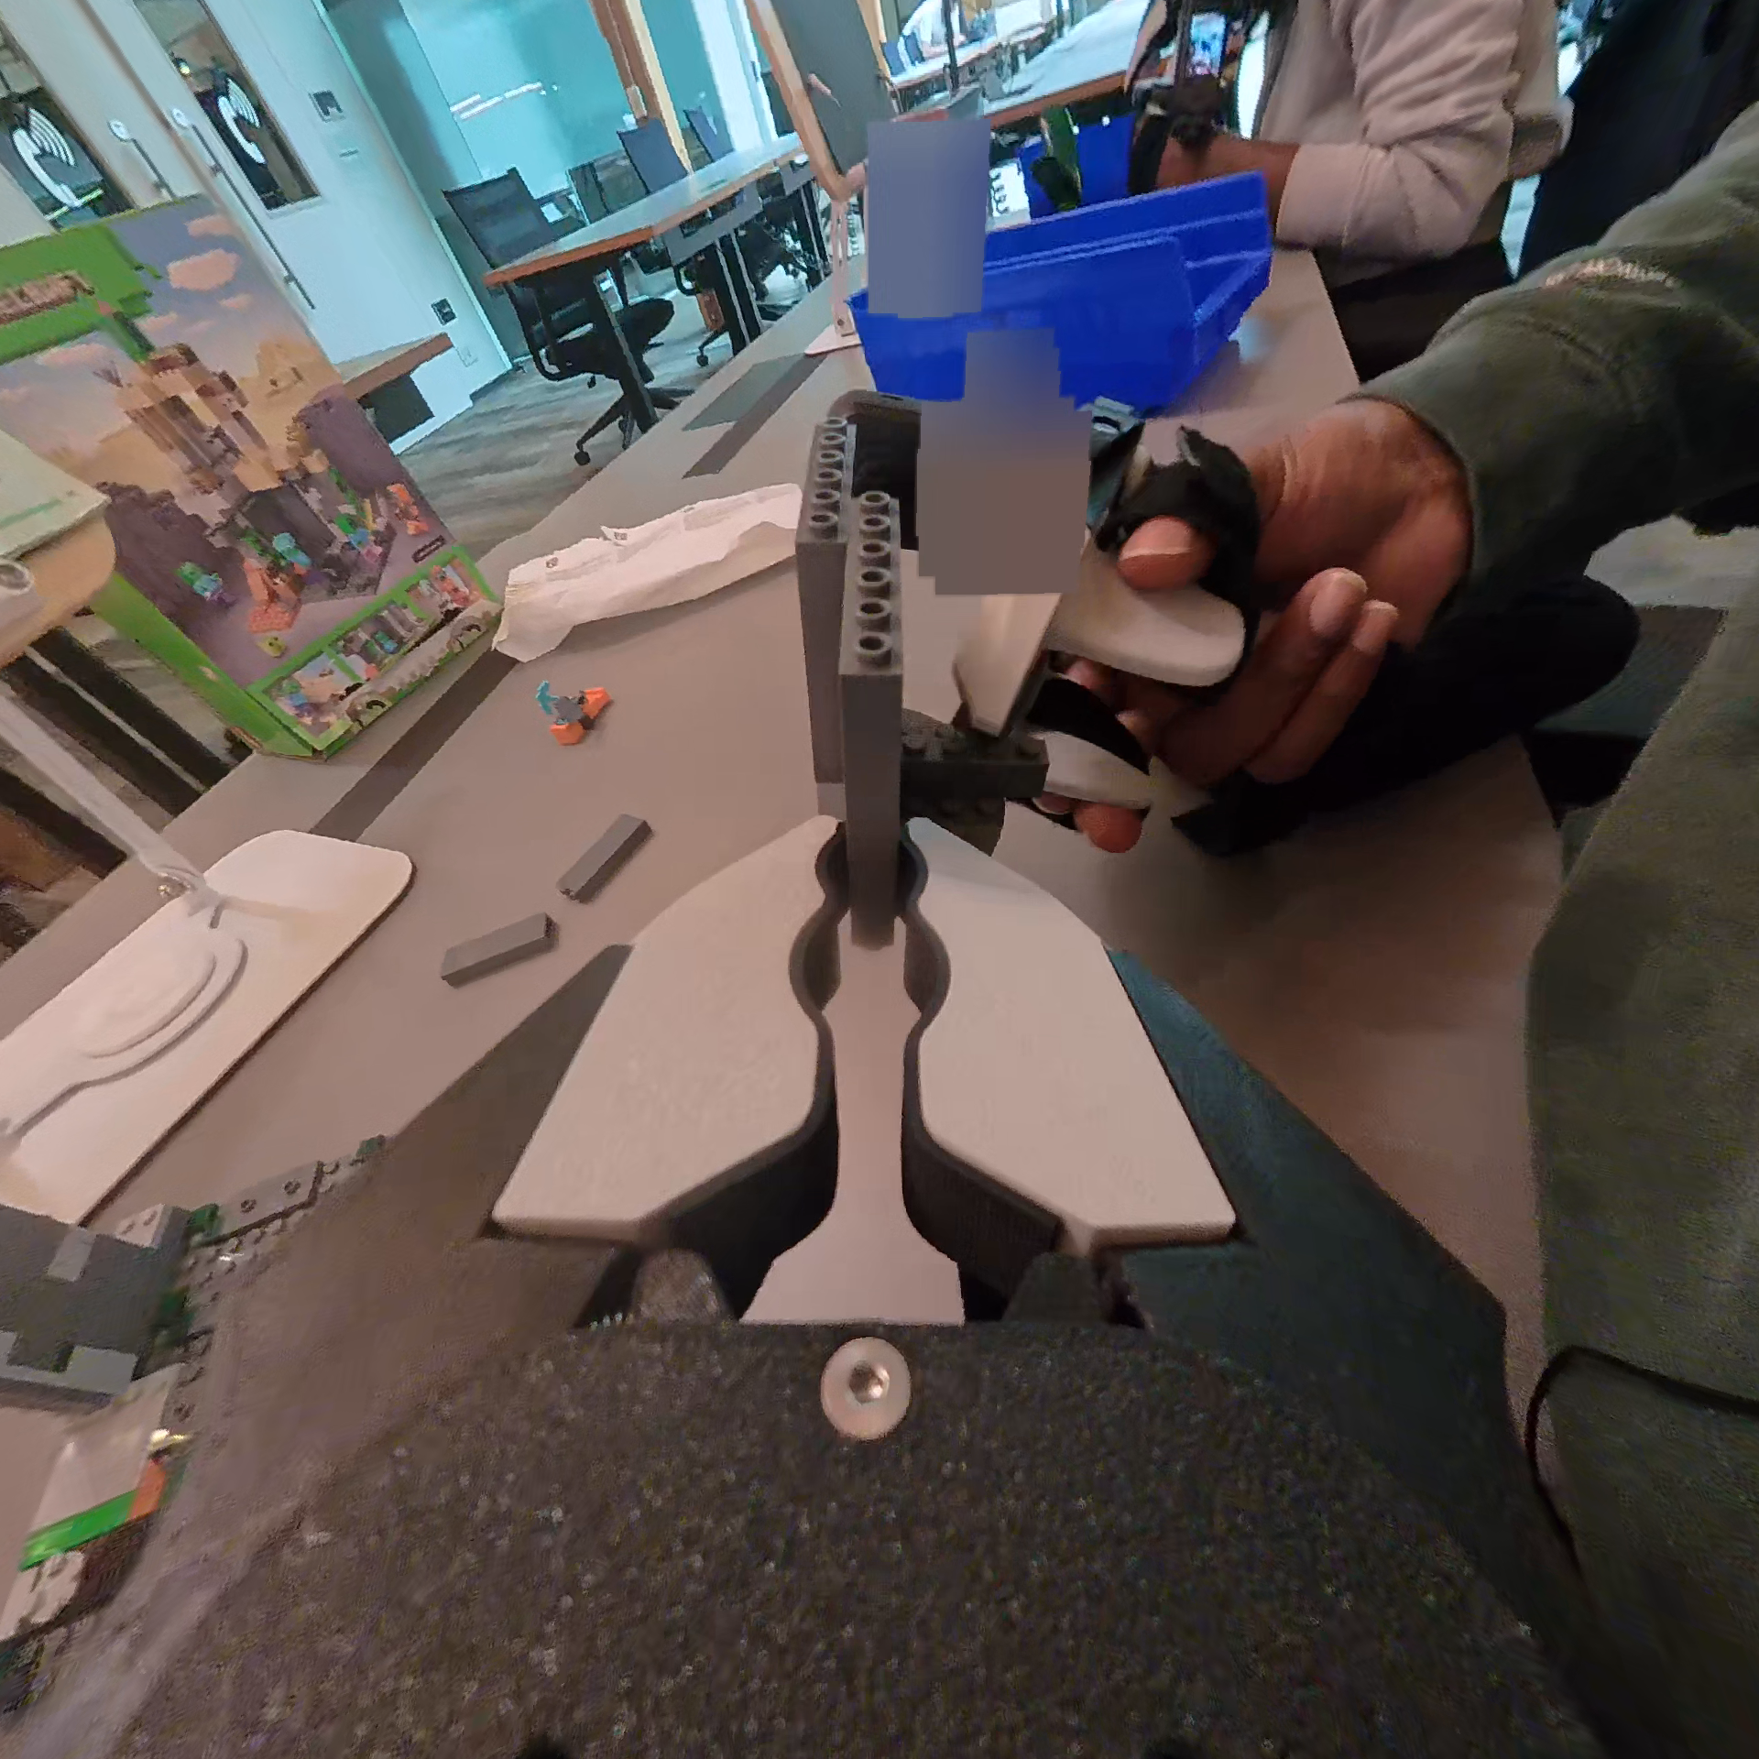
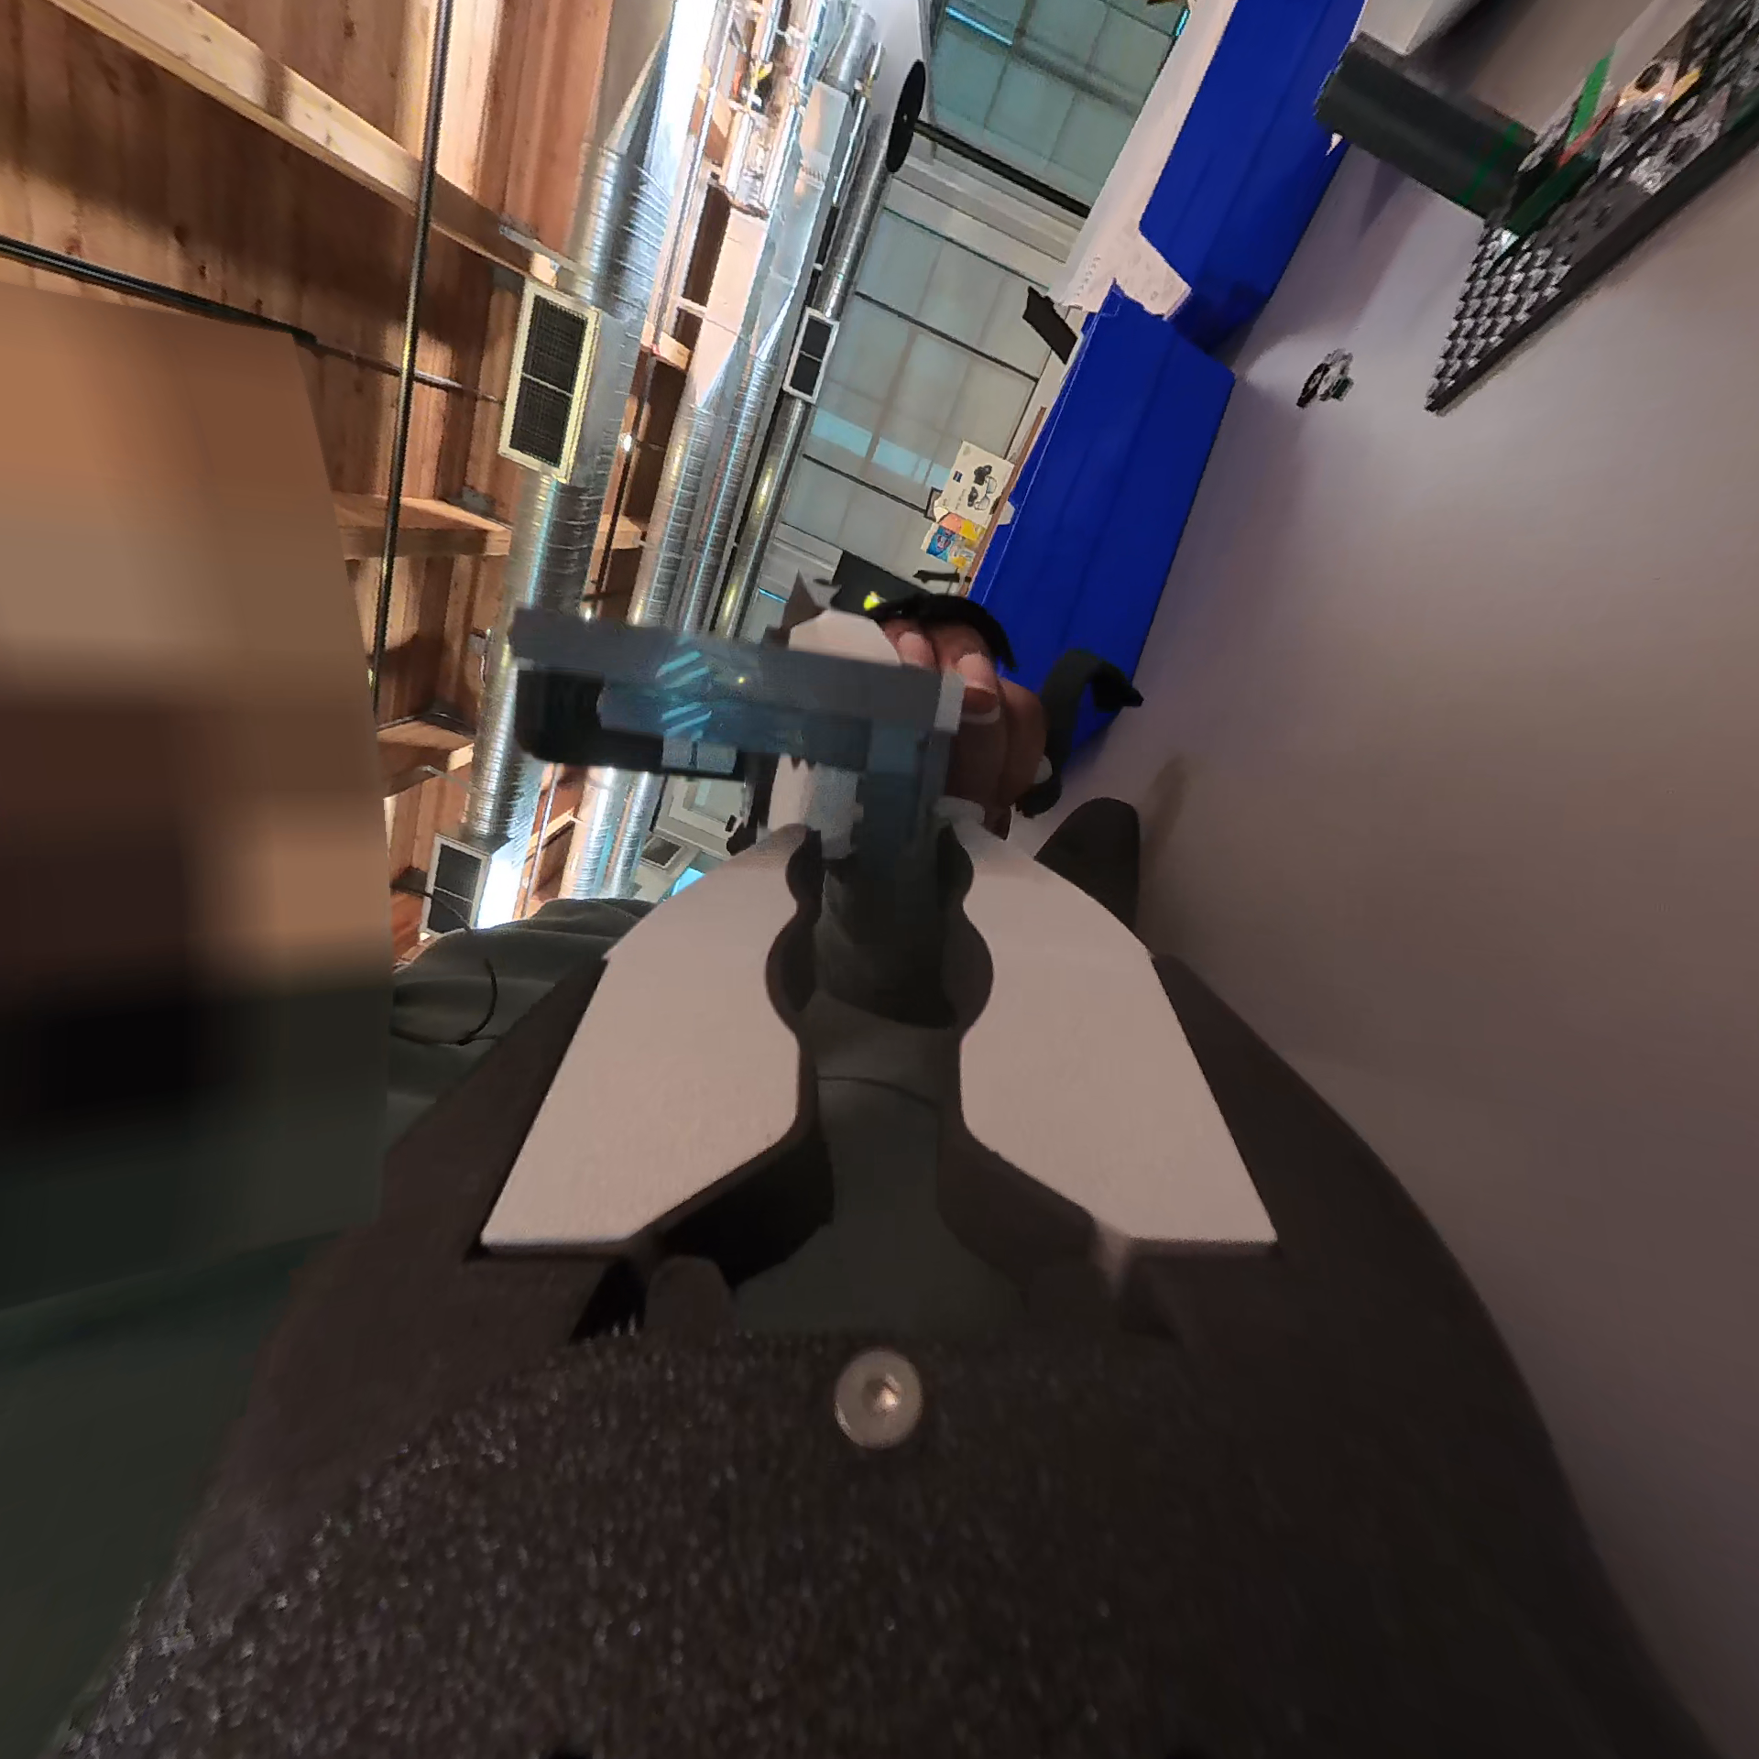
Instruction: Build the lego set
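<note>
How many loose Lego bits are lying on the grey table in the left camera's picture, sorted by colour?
Flat grey bricks: 2, the nearer brick and the farther brick.
Orange and teal small build: 1.
Total: 3 loose on the table.
Not counted: the tall grey assembly, held in the left gripper, whose jaws are shut on it.

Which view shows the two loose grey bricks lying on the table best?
The left wrist view: both loose grey bricks lie in plain sight on the table, left of the left gripper. The right wrist view does not show them.
</note>
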Motion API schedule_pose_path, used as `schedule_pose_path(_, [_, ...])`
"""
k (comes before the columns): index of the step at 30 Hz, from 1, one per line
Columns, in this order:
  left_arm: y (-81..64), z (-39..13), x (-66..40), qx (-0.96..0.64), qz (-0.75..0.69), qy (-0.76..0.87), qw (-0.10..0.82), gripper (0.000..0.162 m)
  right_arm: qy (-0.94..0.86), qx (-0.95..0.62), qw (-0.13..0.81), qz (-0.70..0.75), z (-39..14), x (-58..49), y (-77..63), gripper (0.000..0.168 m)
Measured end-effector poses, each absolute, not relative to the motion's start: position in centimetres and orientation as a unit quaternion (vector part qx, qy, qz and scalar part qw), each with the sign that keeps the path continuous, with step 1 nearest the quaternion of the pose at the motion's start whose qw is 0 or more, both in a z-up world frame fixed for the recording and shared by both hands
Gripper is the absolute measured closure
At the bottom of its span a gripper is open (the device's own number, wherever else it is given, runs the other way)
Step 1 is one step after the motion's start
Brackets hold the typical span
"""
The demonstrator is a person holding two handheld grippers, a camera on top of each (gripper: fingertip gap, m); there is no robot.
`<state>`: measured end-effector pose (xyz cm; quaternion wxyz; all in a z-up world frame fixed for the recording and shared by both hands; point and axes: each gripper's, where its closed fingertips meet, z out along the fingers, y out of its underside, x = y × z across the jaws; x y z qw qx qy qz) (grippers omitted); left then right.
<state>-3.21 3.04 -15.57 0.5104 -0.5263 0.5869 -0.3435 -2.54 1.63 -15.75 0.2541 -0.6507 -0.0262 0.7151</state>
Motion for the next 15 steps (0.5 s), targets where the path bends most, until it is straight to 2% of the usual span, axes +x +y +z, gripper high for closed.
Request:
schedule_pose_path(9, [4.08, -15.71, -3.41, -0.551, -0.355, 0.565, 0.501, 0.154, -0.035, -0.663, 0.260, 0.701, -16.24, -2.65, 1.38, 0.157])
schedule_pose_path(15, [4.21, -15.78, -3.39, -0.550, -0.355, 0.566, 0.501, 0.154, -0.027, -0.661, 0.257, 0.705, -16.24, -2.63, 1.45, 0.157])
